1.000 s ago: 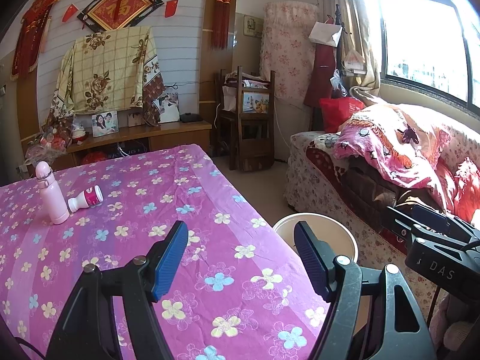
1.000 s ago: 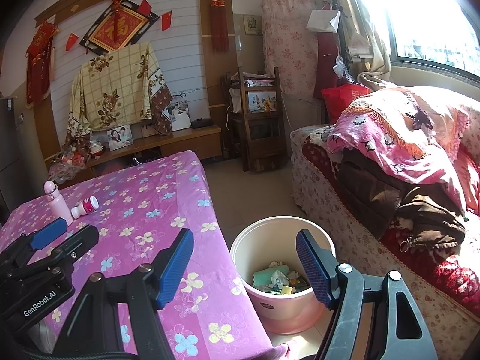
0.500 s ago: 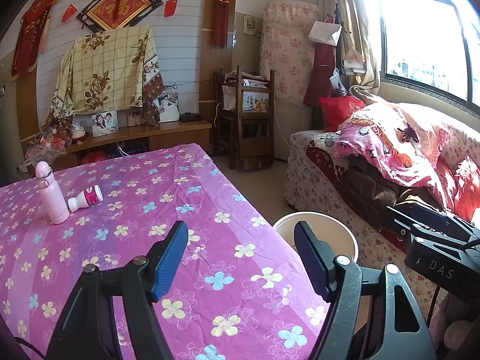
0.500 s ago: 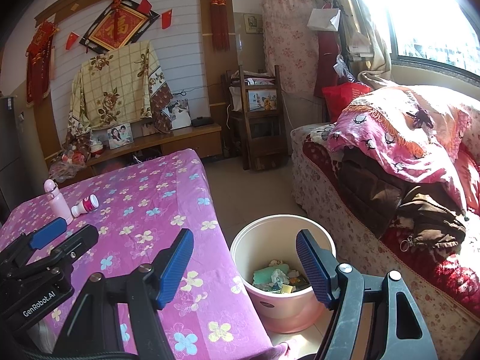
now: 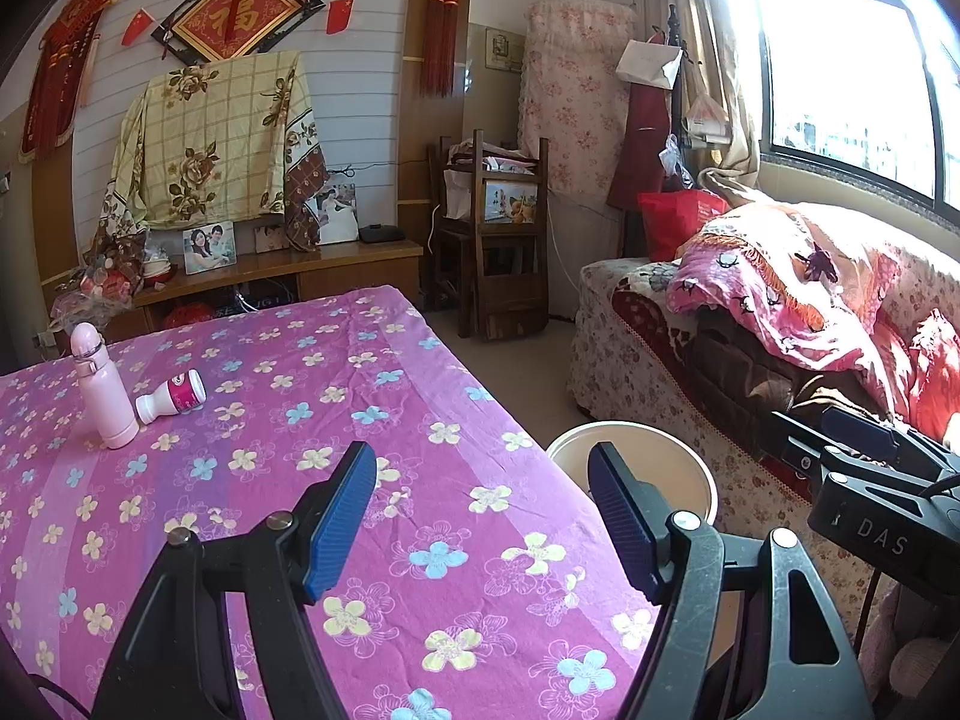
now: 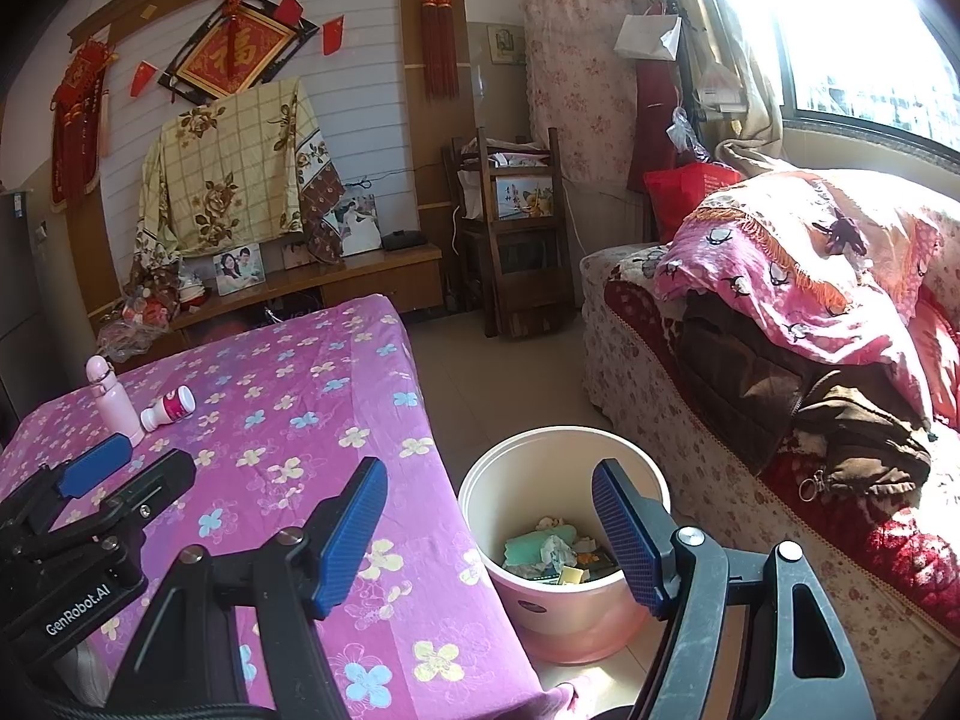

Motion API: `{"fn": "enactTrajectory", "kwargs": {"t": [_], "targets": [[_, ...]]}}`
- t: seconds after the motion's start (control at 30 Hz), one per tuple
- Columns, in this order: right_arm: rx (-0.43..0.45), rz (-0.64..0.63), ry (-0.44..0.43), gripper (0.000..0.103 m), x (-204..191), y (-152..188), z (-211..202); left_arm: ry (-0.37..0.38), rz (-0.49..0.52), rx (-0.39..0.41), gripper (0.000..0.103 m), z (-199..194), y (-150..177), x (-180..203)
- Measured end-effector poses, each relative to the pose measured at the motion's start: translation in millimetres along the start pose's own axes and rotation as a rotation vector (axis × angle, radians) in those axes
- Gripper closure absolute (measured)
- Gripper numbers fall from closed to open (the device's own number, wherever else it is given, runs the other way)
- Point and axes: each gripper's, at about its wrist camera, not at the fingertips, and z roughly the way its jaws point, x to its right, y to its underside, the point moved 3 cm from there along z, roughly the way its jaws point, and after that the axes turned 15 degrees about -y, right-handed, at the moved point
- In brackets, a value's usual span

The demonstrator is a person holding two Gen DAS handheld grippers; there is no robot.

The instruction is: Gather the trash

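A pale bucket-like bin [image 6: 561, 546] stands on the floor off the table's right edge, holding crumpled paper and wrappers [image 6: 555, 549]; only its rim [image 5: 630, 462] shows in the left wrist view. A small white and pink bottle [image 5: 171, 401] lies on its side on the pink flowered tablecloth [image 5: 360, 420], next to an upright pink flask [image 5: 102, 387]. My left gripper [image 5: 480, 516] hovers open over the table's near right part, nothing between its blue pads. My right gripper [image 6: 489, 525] is open above the bin's left rim, also empty. The bottle [image 6: 168, 408] and flask [image 6: 114, 399] lie far to its left.
A sofa [image 6: 750, 420] piled with a pink blanket and brown clothes runs along the right under the window. A wooden chair [image 5: 498, 240] and a low cabinet [image 5: 270, 276] with photo frames stand at the back. Bare floor [image 6: 498, 378] lies between table and sofa.
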Motion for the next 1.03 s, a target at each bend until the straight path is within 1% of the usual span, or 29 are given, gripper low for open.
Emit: {"fn": "enactTrajectory", "kwargs": {"t": [0.67, 1.03], "targets": [[-0.016, 0.008, 0.007, 0.029, 7.7, 3.4, 2.5, 0.013, 0.024, -0.009, 0.029, 1.6, 5.6, 2.7], [-0.033, 0.0, 0.002, 0.029, 0.8, 4.7, 9.4, 0.021, 0.025, -0.021, 0.029, 7.6, 6.8, -1.7]]}}
